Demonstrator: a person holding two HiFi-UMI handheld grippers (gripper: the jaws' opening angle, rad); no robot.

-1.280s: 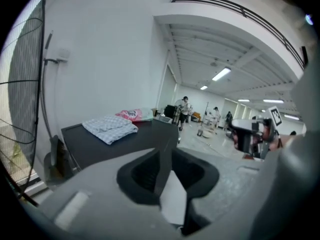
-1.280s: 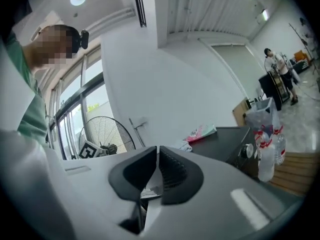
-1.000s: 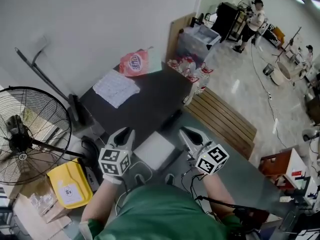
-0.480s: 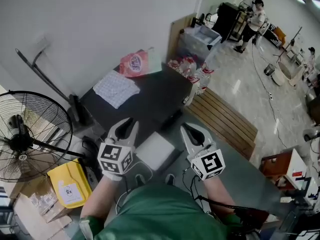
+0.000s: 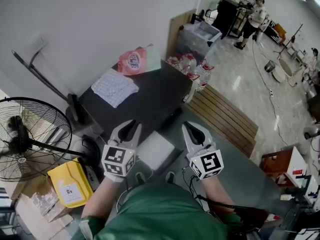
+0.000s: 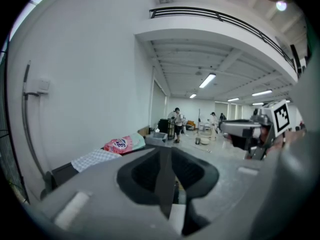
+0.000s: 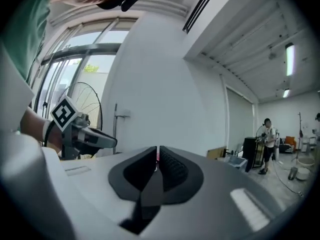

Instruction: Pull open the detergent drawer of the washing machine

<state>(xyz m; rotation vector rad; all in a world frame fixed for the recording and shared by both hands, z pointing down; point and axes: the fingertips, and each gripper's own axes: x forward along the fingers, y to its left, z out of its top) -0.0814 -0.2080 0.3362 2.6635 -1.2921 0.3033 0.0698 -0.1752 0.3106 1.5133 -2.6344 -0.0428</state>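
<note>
The washing machine's dark top (image 5: 150, 99) lies ahead of me against the wall. A white rectangular piece (image 5: 156, 150), which looks like the detergent drawer, juts out at its near edge, between and below my two grippers. My left gripper (image 5: 131, 127) hovers at the piece's left with its jaws a sliver apart and nothing between them (image 6: 164, 150). My right gripper (image 5: 193, 129) hangs at the piece's right, shut and empty (image 7: 157, 151). Neither touches the white piece. Each gripper shows in the other's view: the right gripper (image 6: 245, 131) and the left gripper (image 7: 95, 139).
A checked cloth (image 5: 116, 87) and a pink detergent bag (image 5: 132, 61) lie on the machine's top. A standing fan (image 5: 30, 139) and a yellow container (image 5: 70, 182) are at the left. A wooden pallet (image 5: 225, 119) lies at the right. A person (image 5: 254, 19) stands far back.
My left gripper has risen a little, toward the machine. My right gripper has rolled about its own axis, so its marker cube now faces upward more squarely. The white piece has not moved.
</note>
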